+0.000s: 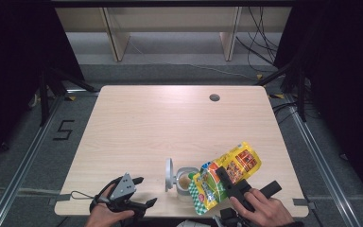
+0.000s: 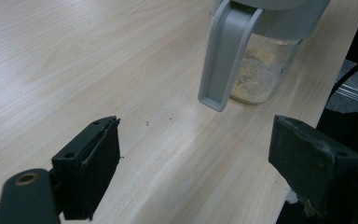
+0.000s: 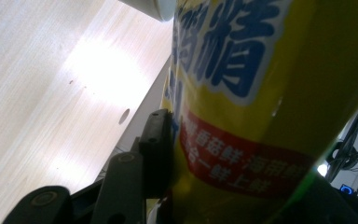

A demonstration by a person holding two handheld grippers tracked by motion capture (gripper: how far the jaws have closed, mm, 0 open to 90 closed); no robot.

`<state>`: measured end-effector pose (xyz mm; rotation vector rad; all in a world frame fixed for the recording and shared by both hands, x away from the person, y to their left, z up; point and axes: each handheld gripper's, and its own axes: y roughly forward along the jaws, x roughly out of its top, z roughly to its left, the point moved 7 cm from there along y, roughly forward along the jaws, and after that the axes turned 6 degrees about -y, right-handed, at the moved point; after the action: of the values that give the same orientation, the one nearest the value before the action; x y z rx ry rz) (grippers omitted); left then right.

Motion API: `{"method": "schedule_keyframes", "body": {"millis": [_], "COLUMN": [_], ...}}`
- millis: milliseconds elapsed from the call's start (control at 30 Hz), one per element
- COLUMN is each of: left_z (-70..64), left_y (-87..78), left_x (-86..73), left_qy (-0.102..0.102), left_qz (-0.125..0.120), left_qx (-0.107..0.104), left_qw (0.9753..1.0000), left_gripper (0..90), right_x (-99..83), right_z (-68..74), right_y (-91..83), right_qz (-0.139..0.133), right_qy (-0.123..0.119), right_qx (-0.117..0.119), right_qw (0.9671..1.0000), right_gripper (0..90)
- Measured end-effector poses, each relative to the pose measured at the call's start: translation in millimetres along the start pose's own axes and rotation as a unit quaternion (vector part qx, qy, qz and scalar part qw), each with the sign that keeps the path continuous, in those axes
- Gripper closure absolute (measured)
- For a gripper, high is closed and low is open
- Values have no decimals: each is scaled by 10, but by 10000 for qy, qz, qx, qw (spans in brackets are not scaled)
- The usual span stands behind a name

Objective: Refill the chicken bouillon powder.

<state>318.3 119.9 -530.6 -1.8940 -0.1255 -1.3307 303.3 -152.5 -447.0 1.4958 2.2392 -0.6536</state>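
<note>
A yellow printed snack bag [image 1: 238,163] is held tilted near the table's front edge. My right gripper [image 1: 227,182] is shut on its middle. In the right gripper view the bag [image 3: 270,93] sits between the jaws of my right gripper [image 3: 237,163], with one black finger [image 3: 156,144] pressed on its side. The bag's lower end overlaps the right rim of a small clear jar [image 1: 185,180] holding pale powder. The jar's grey lid [image 1: 169,174] is flipped open to the left. My left gripper [image 1: 146,190] rests open left of the jar [image 2: 261,70], and nothing lies between the jaws of this gripper [image 2: 200,158].
The wooden table [image 1: 170,123] has a round cable hole [image 1: 214,97] at the back right. The jar stands close to the front edge. Shelving and cables lie beyond the table's far side.
</note>
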Motion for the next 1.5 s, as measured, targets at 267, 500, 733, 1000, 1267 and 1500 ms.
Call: {"method": "schedule_keyframes", "body": {"millis": [267, 500, 733, 1000, 1267, 1500], "left_z": [14, 7, -1, 0, 0, 2], "left_y": [2, -10, -7, -8, 0, 1], "left_x": [12, 8, 4, 2, 5, 4], "left_qy": [162, -55, -6, -15, -27, -17], "left_qz": [-29, -38, 4, 12, -33, -35], "left_qx": [-30, 19, -33, -35, -2, -9], "left_qw": [9999, 10000, 10000, 10000, 10000, 10000], "left_gripper": [160, 160, 160, 160, 160, 160], "right_x": [-3, -11, -1, -8, -6, -10], "right_z": [6, 6, 7, 5, 5, 5], "right_y": [-1, -4, -13, -12, -13, -18], "right_qz": [-15, 8, -7, -3, -13, -14], "right_qy": [6, 10, 38, 22, 30, 29], "right_qx": [-1, -3, -12, -26, -23, -26], "right_qw": [10000, 10000, 10000, 10000, 10000, 10000], "right_gripper": [620, 621, 622, 622, 627, 628]}}
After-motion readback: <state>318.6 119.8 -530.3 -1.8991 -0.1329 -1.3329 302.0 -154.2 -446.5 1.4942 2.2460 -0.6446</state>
